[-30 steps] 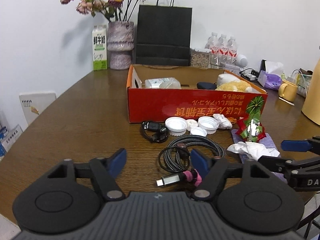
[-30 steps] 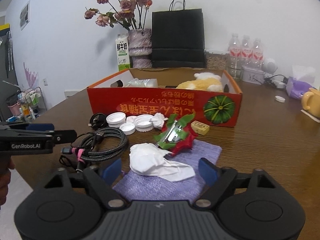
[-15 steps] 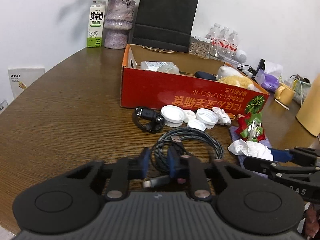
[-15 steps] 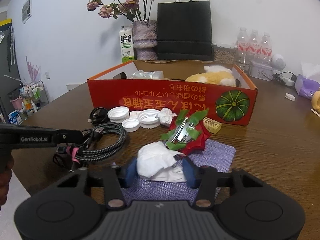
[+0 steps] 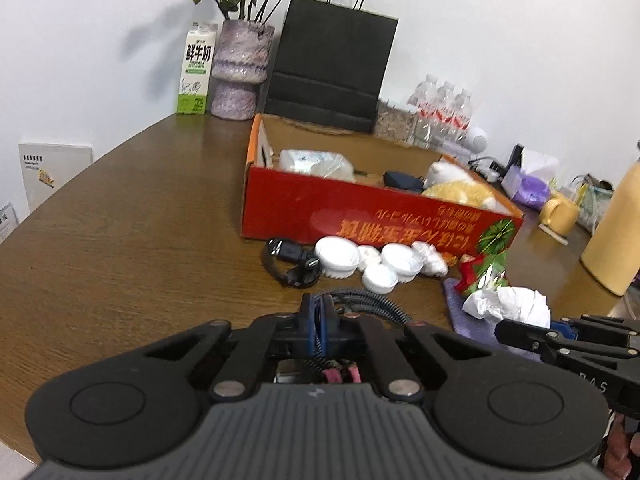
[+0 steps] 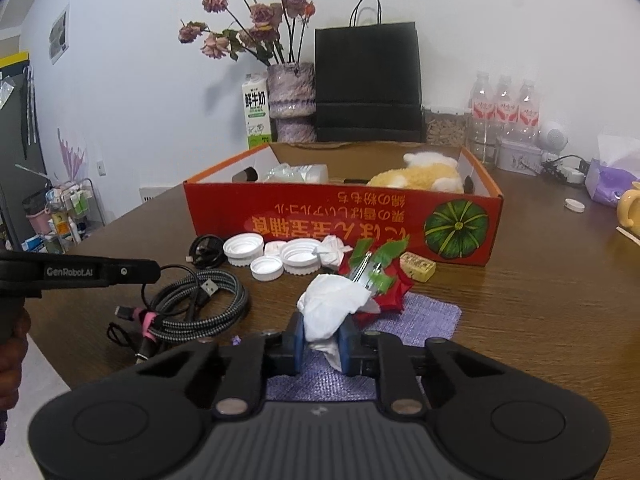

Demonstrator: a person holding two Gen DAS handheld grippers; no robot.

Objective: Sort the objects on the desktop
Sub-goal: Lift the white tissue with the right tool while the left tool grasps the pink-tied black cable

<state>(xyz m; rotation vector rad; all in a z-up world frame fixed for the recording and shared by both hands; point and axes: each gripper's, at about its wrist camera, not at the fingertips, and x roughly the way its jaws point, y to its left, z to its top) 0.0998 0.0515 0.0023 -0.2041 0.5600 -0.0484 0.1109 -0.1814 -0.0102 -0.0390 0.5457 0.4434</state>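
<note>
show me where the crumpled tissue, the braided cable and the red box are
crumpled tissue [image 6: 334, 304], right wrist view, on its white middle above the gripper pads
braided cable [image 6: 216, 312], right wrist view, on the front of the coil
red box [image 6: 320, 220], right wrist view, on the printed front wall

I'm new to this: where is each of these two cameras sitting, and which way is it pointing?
Left wrist view: rides on the left gripper, looking forward over the braided cable it grips; the right gripper's tip shows at right.
Right wrist view: rides on the right gripper, facing the crumpled tissue it pinches; the left gripper's finger and the person's hand show at left.
Shared: the red box, white caps, black bag.
</note>
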